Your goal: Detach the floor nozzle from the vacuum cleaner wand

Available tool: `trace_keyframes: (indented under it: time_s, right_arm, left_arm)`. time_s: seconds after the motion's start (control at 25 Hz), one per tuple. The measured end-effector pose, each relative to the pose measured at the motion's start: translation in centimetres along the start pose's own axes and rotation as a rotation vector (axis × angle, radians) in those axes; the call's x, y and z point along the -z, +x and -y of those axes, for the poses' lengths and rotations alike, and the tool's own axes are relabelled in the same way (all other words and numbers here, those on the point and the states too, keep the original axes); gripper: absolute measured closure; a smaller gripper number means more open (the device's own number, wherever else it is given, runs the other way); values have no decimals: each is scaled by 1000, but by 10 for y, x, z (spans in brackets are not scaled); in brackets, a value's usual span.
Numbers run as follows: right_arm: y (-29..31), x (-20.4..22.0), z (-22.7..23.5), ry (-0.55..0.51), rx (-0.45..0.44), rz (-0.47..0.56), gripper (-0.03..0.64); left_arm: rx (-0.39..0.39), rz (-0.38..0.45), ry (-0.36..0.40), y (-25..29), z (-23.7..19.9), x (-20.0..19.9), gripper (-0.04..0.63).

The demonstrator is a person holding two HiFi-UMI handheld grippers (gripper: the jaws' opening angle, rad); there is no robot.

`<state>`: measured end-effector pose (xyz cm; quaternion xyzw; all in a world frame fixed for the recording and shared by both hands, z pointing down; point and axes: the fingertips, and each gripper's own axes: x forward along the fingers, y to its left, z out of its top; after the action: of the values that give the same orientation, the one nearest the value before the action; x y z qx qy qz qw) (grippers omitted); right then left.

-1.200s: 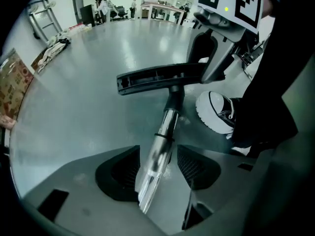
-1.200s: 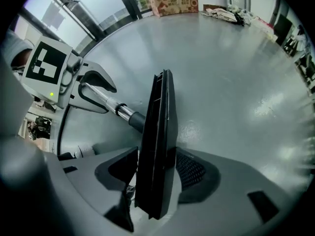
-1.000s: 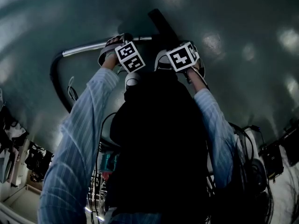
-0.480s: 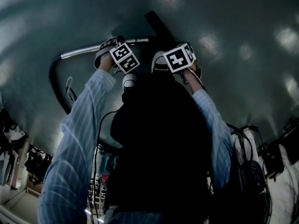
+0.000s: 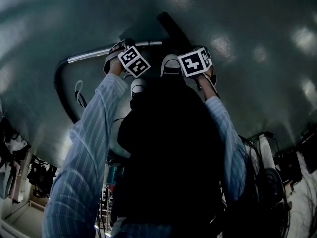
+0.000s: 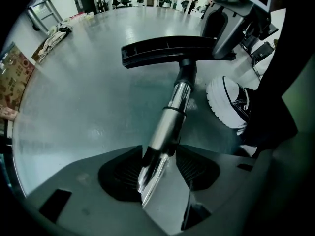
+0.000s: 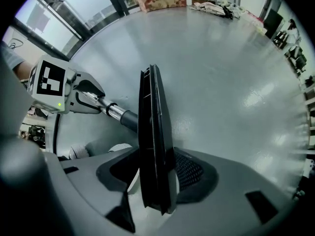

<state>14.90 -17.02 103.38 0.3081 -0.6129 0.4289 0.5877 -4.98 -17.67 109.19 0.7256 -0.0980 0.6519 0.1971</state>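
Chrome wand (image 6: 170,117) in left hand-held gripper (image 6: 160,156), crosswise floor nozzle (image 7: 153,127) in right hand-held gripper (image 7: 153,168), just clamped

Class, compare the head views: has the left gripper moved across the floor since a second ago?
No. The left gripper keeps its place above the person's left shoe; only its jaws have just been closing, with the wand between them.

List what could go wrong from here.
Both grippers' jaws have just been closing: the left gripper on the chrome wand, the right gripper on the floor nozzle. The smooth wand may slide in that grip when pulled. The still-attached nozzle, held edge-on, could twist free and land near the sneaker.
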Motion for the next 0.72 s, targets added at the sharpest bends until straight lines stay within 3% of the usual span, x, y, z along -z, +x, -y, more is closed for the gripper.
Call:
trace_keyframes:
  time_s: [0.2, 0.36, 0.56, 0.72]
  right_arm:
    - [-3, 8, 9, 55, 12, -30, 394]
    - [0, 12, 13, -20, 52, -12, 394]
    - [6, 22, 16, 93, 29, -37, 391]
    - [13, 39, 9, 151, 24, -1, 391]
  left_arm:
    - [18, 51, -32, 0, 3, -4, 396]
    - [15, 60, -10, 1, 6, -3, 396]
    - [-10, 98, 9, 10, 7, 0, 396]
    - [114, 42, -20, 15, 17, 8, 385]
